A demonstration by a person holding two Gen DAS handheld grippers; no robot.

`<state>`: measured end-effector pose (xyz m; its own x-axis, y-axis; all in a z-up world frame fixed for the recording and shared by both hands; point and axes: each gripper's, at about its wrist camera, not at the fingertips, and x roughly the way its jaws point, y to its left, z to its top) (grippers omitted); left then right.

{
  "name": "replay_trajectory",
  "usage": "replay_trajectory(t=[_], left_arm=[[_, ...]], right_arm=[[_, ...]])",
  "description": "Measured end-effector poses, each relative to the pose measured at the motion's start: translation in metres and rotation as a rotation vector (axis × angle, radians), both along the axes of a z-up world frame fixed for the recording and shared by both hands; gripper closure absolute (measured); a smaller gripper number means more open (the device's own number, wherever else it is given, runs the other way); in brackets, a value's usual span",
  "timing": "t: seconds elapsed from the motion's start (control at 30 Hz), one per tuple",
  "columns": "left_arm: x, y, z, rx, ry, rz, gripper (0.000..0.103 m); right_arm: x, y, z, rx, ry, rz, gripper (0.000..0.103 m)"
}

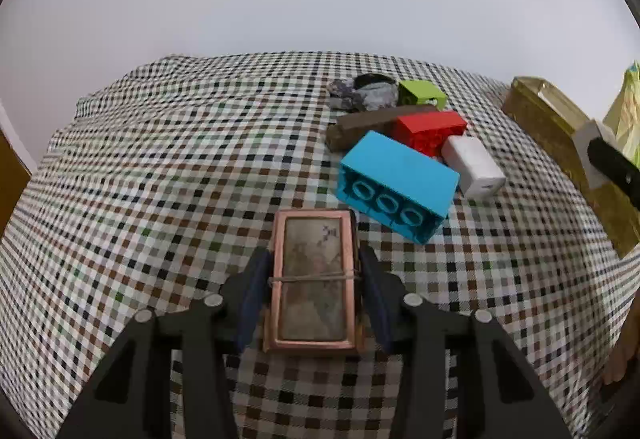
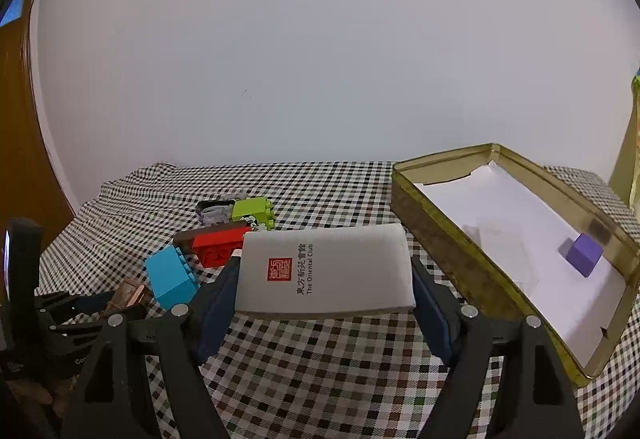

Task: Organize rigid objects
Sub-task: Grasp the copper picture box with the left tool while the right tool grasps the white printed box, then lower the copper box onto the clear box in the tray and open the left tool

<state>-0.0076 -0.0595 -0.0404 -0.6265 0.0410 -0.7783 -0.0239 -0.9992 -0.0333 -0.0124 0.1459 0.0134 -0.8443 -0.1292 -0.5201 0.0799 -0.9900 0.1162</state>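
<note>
Checked cloth in brown, black and white covers the table where two hand-held grippers work over a scatter of small hard objects. The left gripper is clamped on a copper-framed box, its blue-padded fingers pressing both long sides; a thin band crosses the box's face. Just beyond that box, toward the wall, lies a blue brick on its side with three round sockets facing the camera. Behind the blue brick sit a red brick, a brown bar and a white block, all close together and in places touching. Farther back from the blue brick are a green brick and a cluster of grey stones, with a dark item among them too small to identify.

The right gripper is closed on a white box printed with a red seal and the words "The Oriental Club", held flat above the cloth with a finger on each short end. To the right of the white box stands an open gold tin, lined with white paper. Inside the tin, toward its far right wall, rests a purple cube. To the left of the white box, the right wrist view shows the blue brick, red brick and green brick again, with the left gripper and its copper-framed box at the frame's lower left edge.
</note>
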Motion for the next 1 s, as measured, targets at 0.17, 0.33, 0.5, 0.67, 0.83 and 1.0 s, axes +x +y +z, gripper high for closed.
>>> replay_trajectory(t=[0.17, 0.33, 0.5, 0.67, 0.83, 1.0], left_arm=[[0.012, -0.006, 0.015, 0.016, 0.105, 0.067, 0.058], [0.014, 0.009, 0.041, 0.032, 0.237, 0.041, 0.058], [-0.001, 0.045, 0.053, 0.054, 0.291, -0.042, 0.058], [-0.011, 0.09, 0.06, 0.08, 0.319, -0.104, 0.058], [-0.019, 0.131, 0.064, 0.106, 0.335, -0.16, 0.058], [-0.024, 0.179, 0.069, 0.116, 0.358, -0.229, 0.058]], right_arm=[[0.004, 0.008, 0.007, -0.018, 0.033, 0.007, 0.022], [0.016, 0.023, 0.016, -0.007, 0.11, -0.013, 0.022], [0.028, 0.047, 0.027, 0.004, 0.19, -0.073, 0.022], [0.029, 0.075, 0.03, 0.009, 0.204, -0.139, 0.022], [0.028, 0.099, 0.032, 0.011, 0.21, -0.192, 0.022], [0.033, 0.126, 0.036, 0.053, 0.242, -0.247, 0.022]])
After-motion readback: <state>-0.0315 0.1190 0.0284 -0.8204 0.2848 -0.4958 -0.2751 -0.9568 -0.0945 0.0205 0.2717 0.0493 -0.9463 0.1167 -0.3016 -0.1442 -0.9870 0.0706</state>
